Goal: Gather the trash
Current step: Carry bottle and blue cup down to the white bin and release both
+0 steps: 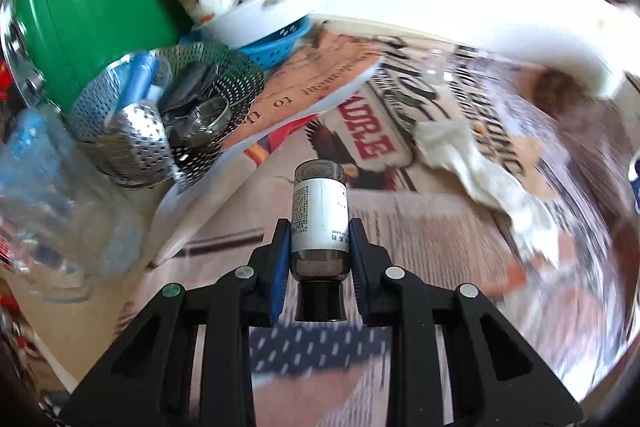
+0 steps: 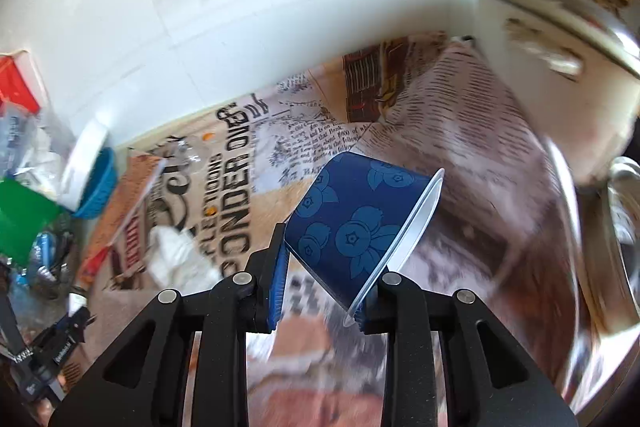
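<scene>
My left gripper (image 1: 319, 235) is shut on a small dark bottle (image 1: 318, 211) with a white label, its black cap toward the camera, held above the newspaper-print tablecloth (image 1: 420, 227). My right gripper (image 2: 326, 259) is shut on a blue yogurt cup (image 2: 352, 223) with a blueberry pattern, tilted with its white rim to the right. A crumpled white tissue (image 1: 480, 163) lies on the cloth ahead; it also shows in the right wrist view (image 2: 176, 255).
At the left stand a green container (image 1: 96, 7), a perforated metal steamer basket (image 1: 168, 115), a blue colander (image 1: 276, 47) under a white bowl (image 1: 272, 11), and a clear plastic bottle (image 1: 52, 211). A cream pot (image 2: 552, 75) stands at the right. The white wall (image 2: 200, 7) lies behind.
</scene>
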`<state>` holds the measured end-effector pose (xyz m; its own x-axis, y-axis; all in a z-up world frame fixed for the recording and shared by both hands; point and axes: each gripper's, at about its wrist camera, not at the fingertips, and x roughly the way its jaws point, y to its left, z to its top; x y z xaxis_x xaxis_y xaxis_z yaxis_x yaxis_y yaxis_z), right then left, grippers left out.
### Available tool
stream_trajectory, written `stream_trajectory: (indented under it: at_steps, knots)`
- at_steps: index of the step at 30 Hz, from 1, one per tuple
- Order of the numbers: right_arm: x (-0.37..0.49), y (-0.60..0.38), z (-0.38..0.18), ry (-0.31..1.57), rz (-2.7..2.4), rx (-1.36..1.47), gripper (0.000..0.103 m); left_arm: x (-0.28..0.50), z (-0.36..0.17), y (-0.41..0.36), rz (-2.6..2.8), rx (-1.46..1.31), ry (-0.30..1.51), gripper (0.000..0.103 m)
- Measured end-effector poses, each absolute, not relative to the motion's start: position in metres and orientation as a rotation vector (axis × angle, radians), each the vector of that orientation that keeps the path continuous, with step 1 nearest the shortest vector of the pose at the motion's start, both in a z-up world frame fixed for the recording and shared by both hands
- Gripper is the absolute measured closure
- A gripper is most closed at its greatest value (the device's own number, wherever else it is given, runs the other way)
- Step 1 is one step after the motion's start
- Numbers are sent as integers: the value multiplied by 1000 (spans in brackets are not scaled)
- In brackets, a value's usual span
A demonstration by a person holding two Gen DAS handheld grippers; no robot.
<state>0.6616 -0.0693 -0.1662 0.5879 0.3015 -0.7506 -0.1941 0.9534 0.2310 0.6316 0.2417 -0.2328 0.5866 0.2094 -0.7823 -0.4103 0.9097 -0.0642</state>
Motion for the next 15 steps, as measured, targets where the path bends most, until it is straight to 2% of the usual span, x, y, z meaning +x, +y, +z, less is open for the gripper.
stream_trajectory:
  at_steps: [15]
  knots:
    - [493,-80,-98,766,286,131,78,515,-146,184,119,-124,752,76]
